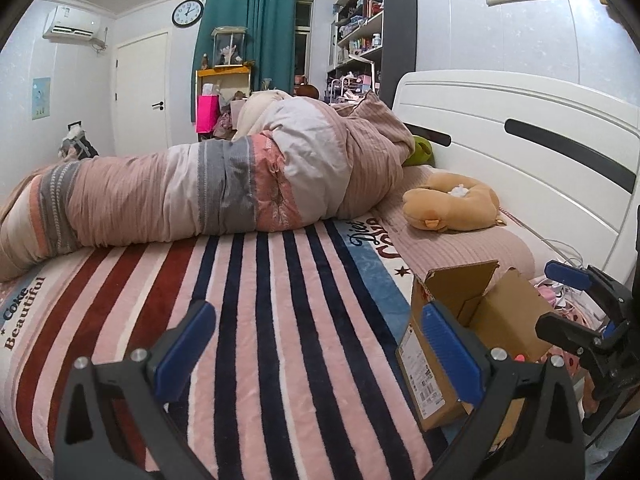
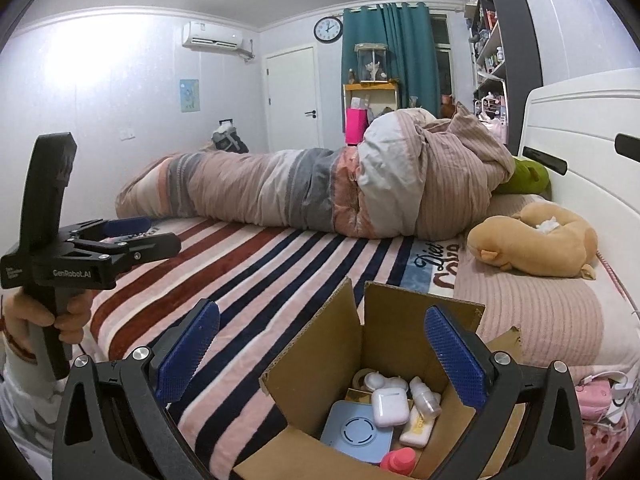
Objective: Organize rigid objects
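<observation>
The brown cardboard box (image 2: 320, 364) looks like matt, stiff paper with rough cut edges. Inside it lie a smooth white plastic earbud case (image 2: 389, 406), a glossy pale plastic bottle (image 2: 425, 397), a matt light blue square plastic pad (image 2: 356, 434) and a shiny pink plastic bottle (image 2: 398, 460). The striped fleece blanket (image 1: 280, 320) on the bed looks soft and fuzzy. The rolled pink and grey cloth quilt (image 1: 224, 184) looks ribbed and wrinkly. The tan plush toy (image 2: 532, 240) looks furry. The white headboard (image 1: 520, 136) is smooth and glossy. The right gripper (image 2: 320, 348) has black matt plastic arms, rough dotted blue pads (image 2: 452, 352) and shiny metal bolts.
</observation>
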Demonstrator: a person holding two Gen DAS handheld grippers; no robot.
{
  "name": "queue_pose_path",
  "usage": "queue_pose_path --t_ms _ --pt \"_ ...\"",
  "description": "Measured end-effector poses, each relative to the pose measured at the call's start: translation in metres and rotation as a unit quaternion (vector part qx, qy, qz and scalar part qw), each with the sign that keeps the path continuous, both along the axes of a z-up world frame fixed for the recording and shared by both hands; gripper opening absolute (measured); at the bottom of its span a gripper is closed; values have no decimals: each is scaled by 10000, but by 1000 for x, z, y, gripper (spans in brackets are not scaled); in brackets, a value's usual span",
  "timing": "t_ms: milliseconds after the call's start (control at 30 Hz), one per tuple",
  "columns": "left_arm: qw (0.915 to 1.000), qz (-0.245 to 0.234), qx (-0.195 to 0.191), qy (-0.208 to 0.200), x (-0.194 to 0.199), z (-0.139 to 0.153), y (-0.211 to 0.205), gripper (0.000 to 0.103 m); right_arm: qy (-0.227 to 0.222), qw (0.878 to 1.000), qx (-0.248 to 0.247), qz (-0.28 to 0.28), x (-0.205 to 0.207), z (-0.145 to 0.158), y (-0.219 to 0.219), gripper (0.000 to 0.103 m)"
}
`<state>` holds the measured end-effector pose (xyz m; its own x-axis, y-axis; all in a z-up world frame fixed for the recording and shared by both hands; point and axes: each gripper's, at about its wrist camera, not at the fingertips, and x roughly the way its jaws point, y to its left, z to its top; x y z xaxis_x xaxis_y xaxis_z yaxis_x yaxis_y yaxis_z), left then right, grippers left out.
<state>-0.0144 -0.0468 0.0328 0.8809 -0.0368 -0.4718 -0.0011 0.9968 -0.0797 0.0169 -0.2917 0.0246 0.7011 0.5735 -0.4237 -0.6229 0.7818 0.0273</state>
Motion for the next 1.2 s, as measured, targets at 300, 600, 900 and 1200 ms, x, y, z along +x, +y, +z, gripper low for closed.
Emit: queue_pose_path --t_ms 300,600,900,1200 --pt "10000 19 19 -1 0 0 -1 102 11 10000 26 6 0 0 -1 103" --pt "10000 36 17 -10 -2 1 0 102 9 10000 42 0 -8 2 3 103" --pt "10000 70 34 -8 -3 -1 -1 102 11 10000 54 1 -9 3 4 103" --pt "10000 64 25 -6 -3 -1 0 102 22 10000 59 -16 -9 2 5 103"
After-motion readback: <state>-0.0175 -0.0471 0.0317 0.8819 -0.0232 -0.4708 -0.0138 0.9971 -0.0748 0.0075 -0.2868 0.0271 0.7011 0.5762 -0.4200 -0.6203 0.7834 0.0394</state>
